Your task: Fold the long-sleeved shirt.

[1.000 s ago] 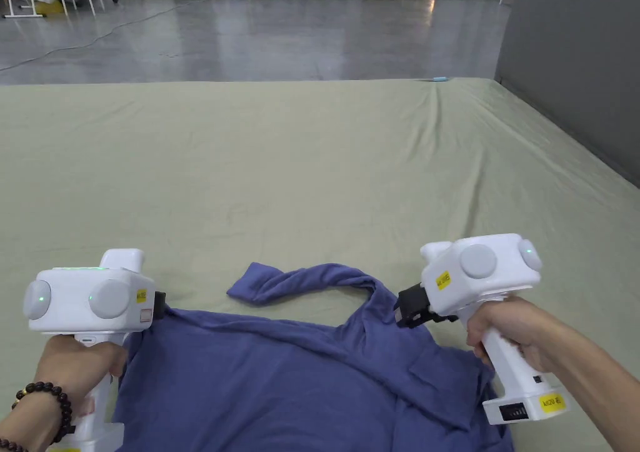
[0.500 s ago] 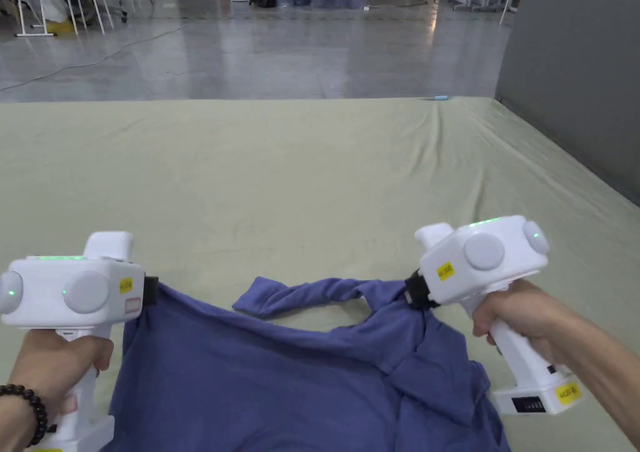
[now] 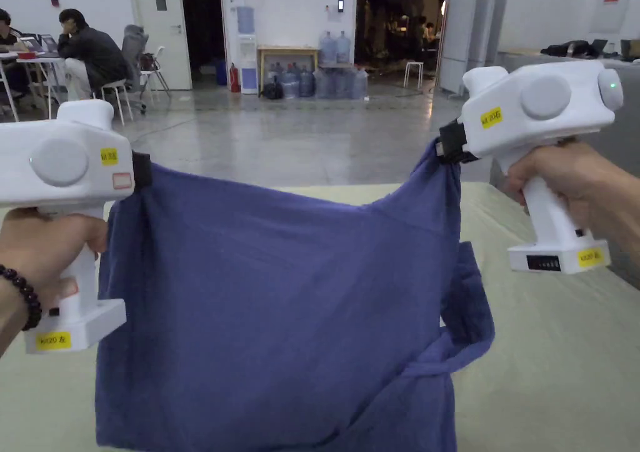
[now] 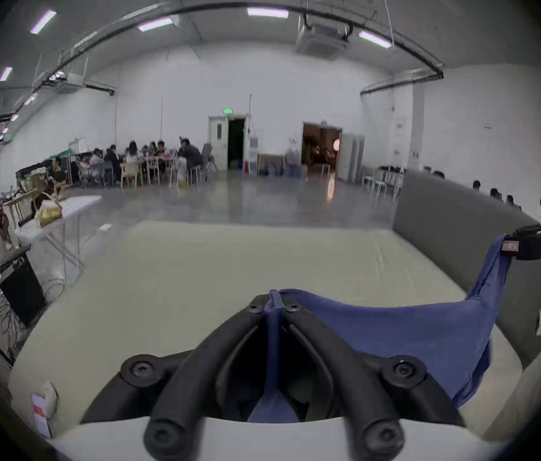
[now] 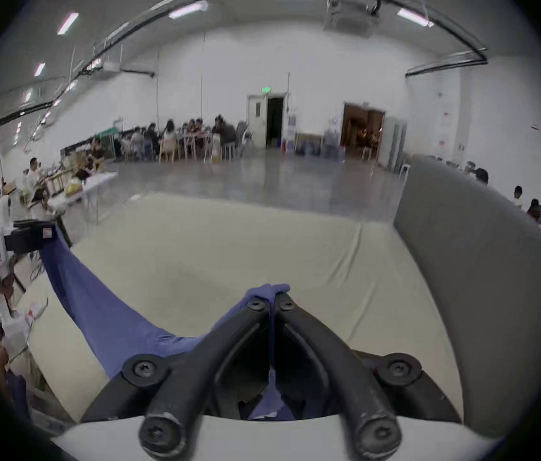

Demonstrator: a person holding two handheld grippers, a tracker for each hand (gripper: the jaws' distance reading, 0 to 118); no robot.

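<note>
Since the earlier frames, both grippers have risen from table level to chest height, and the blue long-sleeved knit shirt [image 3: 275, 309] that lay crumpled on the pale green cloth-covered table [image 3: 562, 359] now hangs between them as a curtain.

Progress: no fold is made yet. You hold the shirt by one edge, spread wide, its lower part hanging down toward the table in front of you. One sleeve [image 3: 465, 322] droops loose on the right side. What remains, judging from this state, is to lay the garment flat, bring in the sleeves, and fold the body.

Gripper state:
- Your left gripper [image 4: 274, 305] is clenched on one corner of the shirt's upper edge; a narrow bunch of blue fabric runs up between the closed jaws and pokes out past the tips.
- Your right gripper [image 5: 270, 297] is likewise clamped on the opposite corner, fabric pinched between the meeting jaws.

The upper edge sags slightly between the two grasp points, so the cloth is not fully taut.
</note>
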